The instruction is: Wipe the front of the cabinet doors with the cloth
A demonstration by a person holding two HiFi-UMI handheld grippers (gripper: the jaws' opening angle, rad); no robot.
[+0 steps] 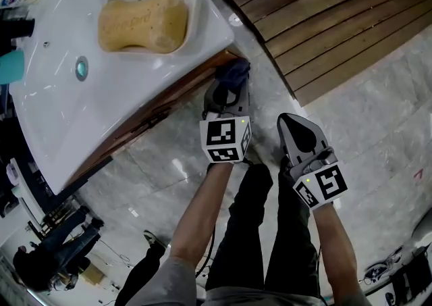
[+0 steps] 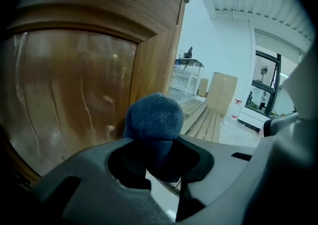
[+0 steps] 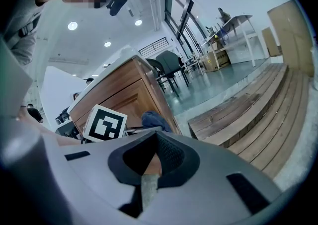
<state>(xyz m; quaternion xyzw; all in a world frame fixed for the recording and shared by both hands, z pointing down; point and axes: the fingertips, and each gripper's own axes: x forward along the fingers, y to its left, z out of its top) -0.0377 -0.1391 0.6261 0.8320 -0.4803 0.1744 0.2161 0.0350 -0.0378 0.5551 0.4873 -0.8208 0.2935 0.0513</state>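
Observation:
A dark blue cloth is bunched at the tip of my left gripper, which is shut on it. The cloth presses near the right-hand edge of the brown wooden cabinet door, under the white sink top. In the left gripper view the cloth bulges out between the jaws of the left gripper, beside the glossy door. My right gripper hangs lower right, away from the cabinet, shut with nothing in it. The right gripper view shows the right gripper, the cloth and the cabinet beyond.
A white sink top overhangs the cabinet, with a yellow sponge in its basin. A slatted wooden platform lies on the marble floor to the right. The person's legs stand below the grippers.

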